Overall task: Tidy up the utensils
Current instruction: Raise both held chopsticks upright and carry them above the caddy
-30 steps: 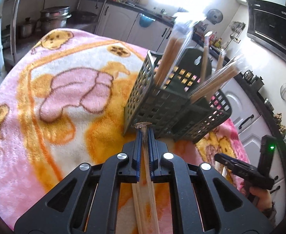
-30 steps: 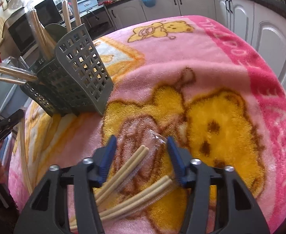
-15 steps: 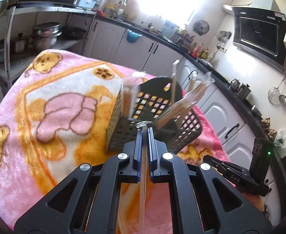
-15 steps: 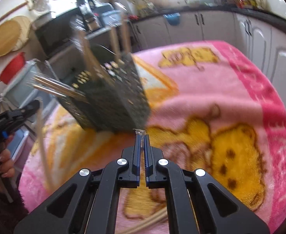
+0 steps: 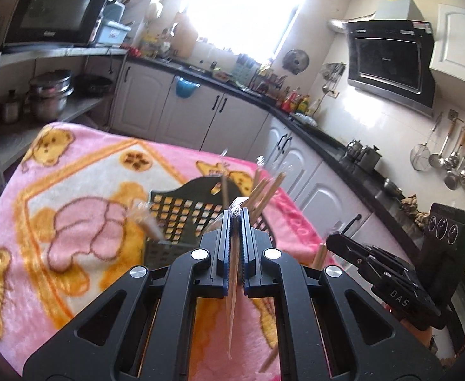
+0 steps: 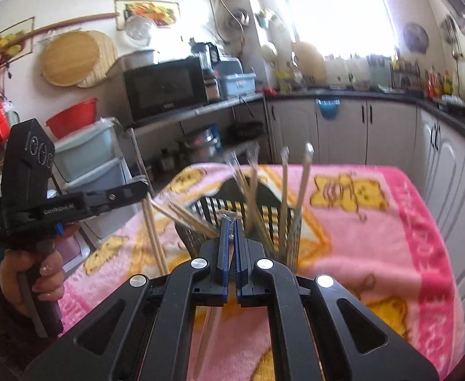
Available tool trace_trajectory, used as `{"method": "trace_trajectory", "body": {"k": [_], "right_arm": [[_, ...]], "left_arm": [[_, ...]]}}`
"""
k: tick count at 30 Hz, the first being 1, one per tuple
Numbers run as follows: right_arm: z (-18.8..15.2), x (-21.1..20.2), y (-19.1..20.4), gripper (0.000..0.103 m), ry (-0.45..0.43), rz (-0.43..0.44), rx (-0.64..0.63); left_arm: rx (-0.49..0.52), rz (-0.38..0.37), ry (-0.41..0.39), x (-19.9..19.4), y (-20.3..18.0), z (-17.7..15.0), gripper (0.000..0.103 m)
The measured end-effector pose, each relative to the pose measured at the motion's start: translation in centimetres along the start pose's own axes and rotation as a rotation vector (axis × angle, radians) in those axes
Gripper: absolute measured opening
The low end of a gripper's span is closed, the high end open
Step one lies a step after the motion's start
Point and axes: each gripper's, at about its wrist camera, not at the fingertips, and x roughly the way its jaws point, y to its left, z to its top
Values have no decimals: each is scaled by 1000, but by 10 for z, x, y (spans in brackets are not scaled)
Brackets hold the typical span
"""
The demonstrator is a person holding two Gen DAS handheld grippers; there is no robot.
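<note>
The blanket (image 5: 73, 171) over the table is pink, with yellow-orange bears, a cream panel edged in orange and a paler pink cartoon figure; in the right wrist view its side beside the cabinets carries a deeper pink band. The utensil basket (image 5: 181, 209) on it is dark grey-green with a square lattice of holes. The chopsticks (image 6: 284, 197) standing in the basket are pale tan, in clear wrappers. The left gripper (image 5: 236, 222) is black with blue pads and silver screws, and so is the right gripper (image 6: 229, 231). Behind the blanket, the cabinets (image 5: 184, 111) are white with black handles under a black counter. The microwave (image 6: 165, 87) is black, and the bowl (image 6: 72, 117) left of it red.
</note>
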Motion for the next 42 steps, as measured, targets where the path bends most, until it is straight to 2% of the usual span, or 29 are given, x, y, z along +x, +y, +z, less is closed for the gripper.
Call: {"method": "trace_trajectory", "body": {"k": [9, 16, 21, 26, 31, 38, 42], "right_arm": [[38, -18, 6, 3, -136, -33, -56], [72, -23, 1, 3, -230, -62, -80], [92, -23, -2, 3, -288, -96, -107], [106, -19, -4, 3, -349, -167, -155], [114, -11, -15, 3, -384, -193, -136], [112, 6, -27, 3, -400, -212, -126], [104, 16, -29, 3, -403, -222, -139]], "left_arm": [[59, -37, -91, -14, -28, 35, 3], [85, -31, -174, -17, -36, 71, 3], [86, 3, -234, -19, -34, 96, 3], [74, 49, -289, -20, -26, 114, 3], [70, 98, -328, -19, -16, 124, 3], [63, 168, -366, -8, -2, 123, 3], [63, 187, -357, 1, 4, 115, 3]]}}
